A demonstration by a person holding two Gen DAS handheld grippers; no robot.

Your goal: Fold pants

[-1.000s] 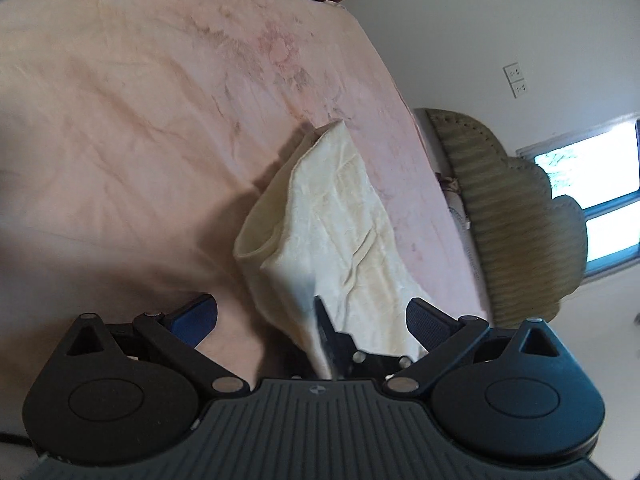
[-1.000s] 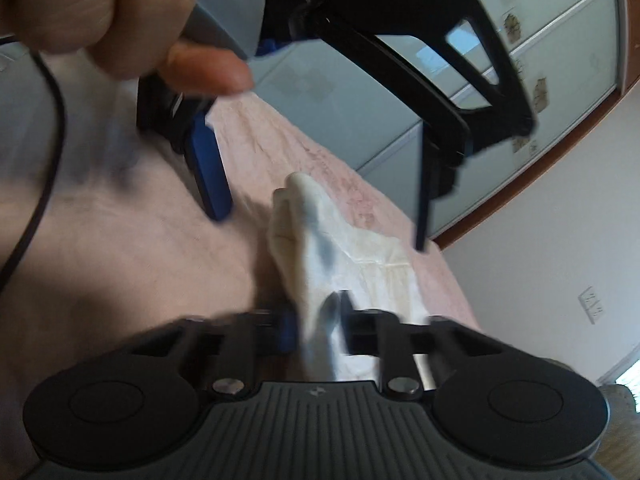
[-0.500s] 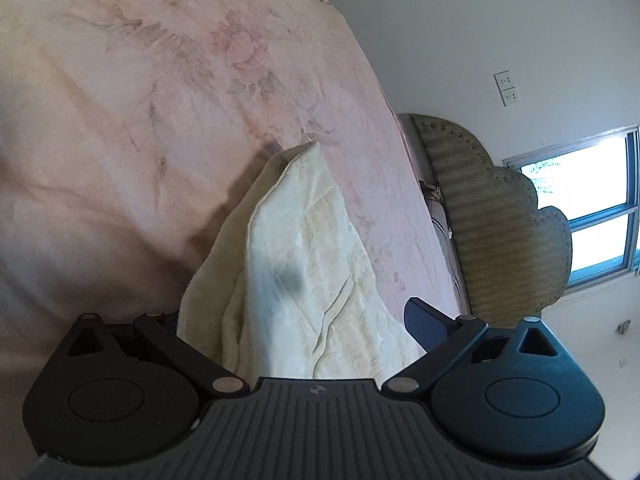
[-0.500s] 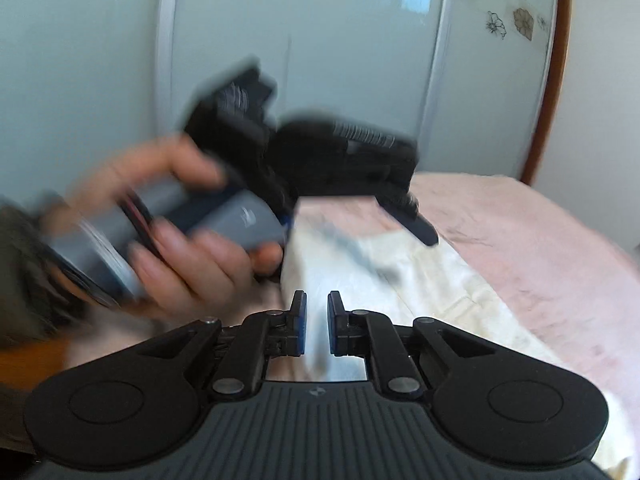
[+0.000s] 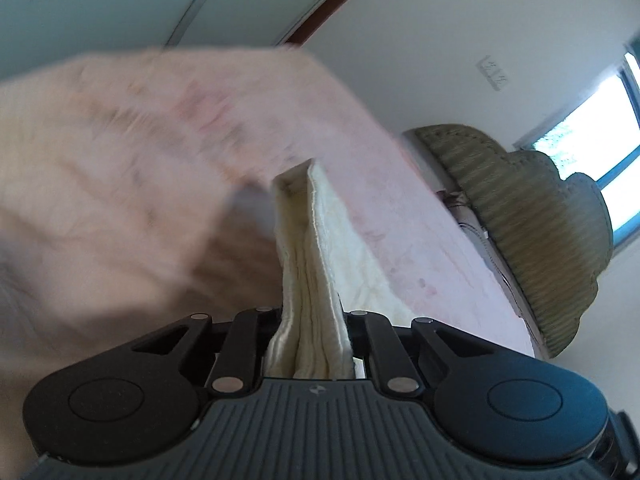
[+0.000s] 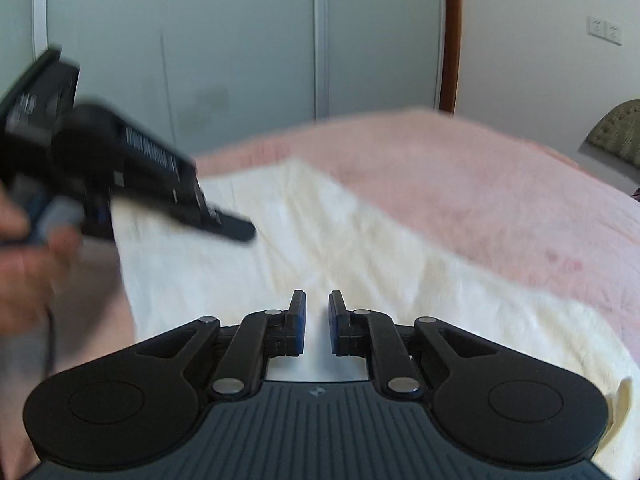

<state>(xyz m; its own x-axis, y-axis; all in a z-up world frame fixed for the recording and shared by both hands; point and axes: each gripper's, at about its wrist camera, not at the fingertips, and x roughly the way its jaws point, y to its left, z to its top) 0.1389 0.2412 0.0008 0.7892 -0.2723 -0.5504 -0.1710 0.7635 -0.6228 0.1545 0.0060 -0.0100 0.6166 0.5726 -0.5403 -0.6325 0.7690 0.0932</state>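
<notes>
Bed: pink bedspread (image 6: 500, 200) with a faint floral print covers the whole surface; it is creased and reads as one broad slab in both views.
Room: pale sliding wardrobe doors (image 6: 240, 40) stand behind the bed with a brown wooden frame (image 6: 451, 36) at their edge, then a white wall with a double socket (image 6: 604, 30).
Headboard: olive, ribbed and scalloped headboard (image 5: 532, 216) at the bed's end, with a bright window (image 5: 600, 132) beyond it.
Hard to make out: both views are smeared by motion, so the bedspread's pattern and the cloth's seams are mostly lost.
Cut off: the pants run out of the right wrist view at the lower right, and their near edge is hidden behind the gripper body.
Hidden: in the left wrist view the pads are buried in cloth and cannot be seen.
Pants: cream pants (image 6: 320, 240), wrinkled and slightly yellowed in patches, lie spread flat on the bedspread, reaching from the left gripper across to the right side.
Left gripper: left gripper (image 5: 310, 334) has just been closing and now pinches a thick bunch of several cream layers, with that edge lifted off the bed.
Left gripper from the side: seen in the right wrist view it is a blurred black shape at the cloth's far left corner, with a hand (image 6: 24, 264) around its handle.
Right gripper: right gripper (image 6: 317, 322) has its blue pads nearly together with a narrow gap showing and no cloth between them, above the pants' near edge.
</notes>
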